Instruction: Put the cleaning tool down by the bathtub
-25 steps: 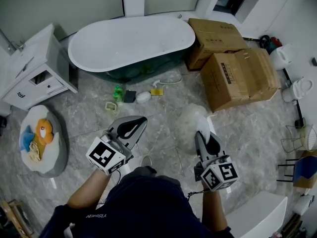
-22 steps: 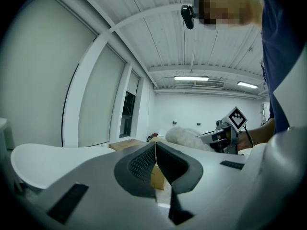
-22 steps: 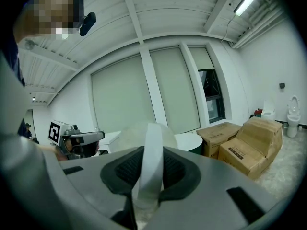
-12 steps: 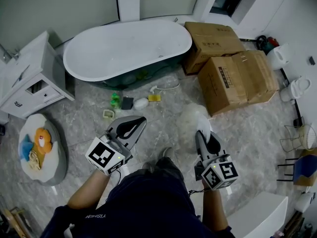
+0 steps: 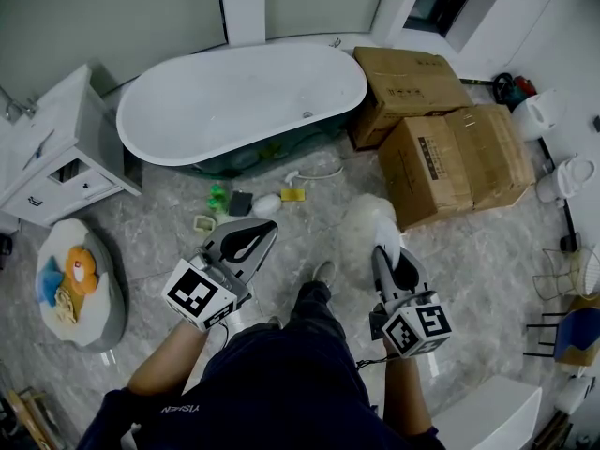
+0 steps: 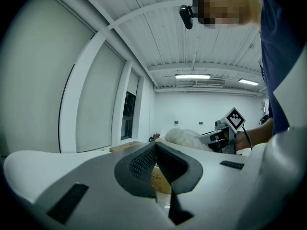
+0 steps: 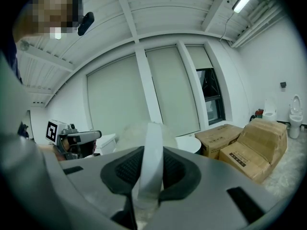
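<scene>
The cleaning tool is a white fluffy duster (image 5: 366, 221) on a flat white handle (image 7: 149, 166). My right gripper (image 5: 389, 262) is shut on that handle and holds it above the marble floor, with the fluffy head (image 7: 136, 131) pointing ahead past the jaws. The white oval bathtub (image 5: 244, 97) stands farther ahead, to the left of the duster. My left gripper (image 5: 246, 239) hangs level with the right one, its jaws shut with nothing between them (image 6: 154, 146). The right gripper's marker cube (image 6: 235, 119) shows in the left gripper view.
Two big cardboard boxes (image 5: 441, 148) stand right of the tub. A white cabinet (image 5: 56, 157) stands to its left. Small items (image 5: 248, 200) lie on the floor before the tub. A round grey mat with cloths (image 5: 80, 275) lies at left. The person's shoe (image 5: 323, 272) is between the grippers.
The person has stepped forward; a leg and shoe now show between the grippers. Both grippers keep their pose, and the duster stays in the right one.
</scene>
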A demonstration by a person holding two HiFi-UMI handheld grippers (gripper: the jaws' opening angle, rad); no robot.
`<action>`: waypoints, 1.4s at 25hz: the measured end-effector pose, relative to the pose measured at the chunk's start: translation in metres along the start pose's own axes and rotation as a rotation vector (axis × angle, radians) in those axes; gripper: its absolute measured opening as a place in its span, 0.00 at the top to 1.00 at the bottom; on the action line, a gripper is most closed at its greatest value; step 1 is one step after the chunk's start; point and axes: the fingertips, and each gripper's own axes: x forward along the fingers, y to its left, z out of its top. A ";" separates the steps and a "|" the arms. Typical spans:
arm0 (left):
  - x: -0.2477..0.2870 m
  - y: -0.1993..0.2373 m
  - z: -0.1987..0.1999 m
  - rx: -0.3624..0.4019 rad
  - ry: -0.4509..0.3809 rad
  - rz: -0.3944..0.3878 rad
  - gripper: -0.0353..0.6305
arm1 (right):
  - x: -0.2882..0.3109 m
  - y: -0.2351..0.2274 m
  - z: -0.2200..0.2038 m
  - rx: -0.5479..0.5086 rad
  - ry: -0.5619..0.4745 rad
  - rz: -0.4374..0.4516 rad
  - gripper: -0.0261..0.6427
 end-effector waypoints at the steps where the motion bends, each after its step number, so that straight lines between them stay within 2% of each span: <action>1: 0.008 0.004 -0.001 0.000 0.008 0.004 0.90 | 0.007 -0.007 0.002 0.001 0.004 0.004 0.82; 24: 0.244 0.092 0.010 -0.034 0.104 0.059 0.90 | 0.158 -0.211 0.056 0.056 0.081 0.070 0.82; 35: 0.310 0.127 0.002 -0.038 0.156 0.063 0.90 | 0.217 -0.268 0.065 0.087 0.109 0.082 0.82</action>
